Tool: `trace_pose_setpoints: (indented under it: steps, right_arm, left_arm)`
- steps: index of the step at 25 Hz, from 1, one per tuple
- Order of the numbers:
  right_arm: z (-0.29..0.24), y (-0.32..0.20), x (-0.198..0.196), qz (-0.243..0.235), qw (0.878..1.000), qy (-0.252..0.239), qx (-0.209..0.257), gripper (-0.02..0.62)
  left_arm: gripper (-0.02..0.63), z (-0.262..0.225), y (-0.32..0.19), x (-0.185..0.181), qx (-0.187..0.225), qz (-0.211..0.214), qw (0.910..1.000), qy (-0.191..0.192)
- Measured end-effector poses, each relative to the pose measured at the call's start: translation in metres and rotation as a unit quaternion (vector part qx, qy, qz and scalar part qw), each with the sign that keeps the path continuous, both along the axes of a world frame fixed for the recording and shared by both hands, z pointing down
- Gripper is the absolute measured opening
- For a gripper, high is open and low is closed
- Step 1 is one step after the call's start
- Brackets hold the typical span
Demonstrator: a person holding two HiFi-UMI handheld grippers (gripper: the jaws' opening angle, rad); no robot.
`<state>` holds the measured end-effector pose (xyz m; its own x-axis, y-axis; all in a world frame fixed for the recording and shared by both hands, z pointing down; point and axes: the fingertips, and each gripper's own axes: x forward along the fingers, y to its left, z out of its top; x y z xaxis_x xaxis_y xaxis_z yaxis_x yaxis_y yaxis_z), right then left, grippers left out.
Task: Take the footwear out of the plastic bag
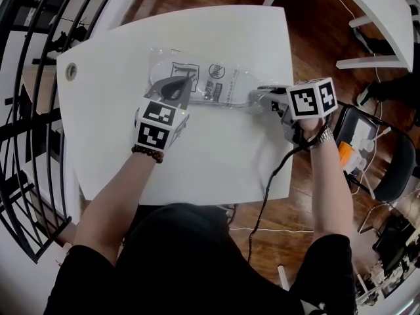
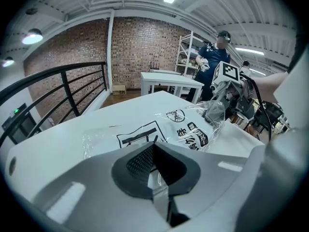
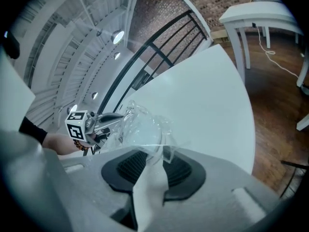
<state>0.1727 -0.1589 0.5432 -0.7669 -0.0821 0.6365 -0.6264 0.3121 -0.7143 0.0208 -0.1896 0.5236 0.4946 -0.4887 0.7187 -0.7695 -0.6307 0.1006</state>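
Note:
A clear plastic bag with black print lies across the white table, and white footwear shows through it. My left gripper is shut on the bag's left end; in the left gripper view a thin fold of film sits pinched between its dark pads. My right gripper is at the bag's right end. In the right gripper view a white strip of the footwear runs between the closed pads, with crumpled bag film just ahead. The bag stretches between both grippers.
The table has a round cable hole at its far left corner. A black railing runs along the left. Another white table and a black chair stand on the wooden floor at right. A person stands in the background.

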Motion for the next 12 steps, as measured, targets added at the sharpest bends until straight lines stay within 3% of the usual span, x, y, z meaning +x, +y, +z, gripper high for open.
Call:
trace_pose_setpoints:
  steps: [7,12]
  right_arm:
    - [0.002,-0.003,0.005,0.008,1.000,0.016,0.022,0.056]
    - [-0.002,-0.003,0.009,0.016,0.999,0.017,0.036,0.041]
  left_arm:
    - [0.011,-0.018,0.001,-0.002,0.010,0.006,0.9991,0.041]
    - [0.011,-0.046,-0.010,-0.038,0.052,-0.040,0.9964,0.055]
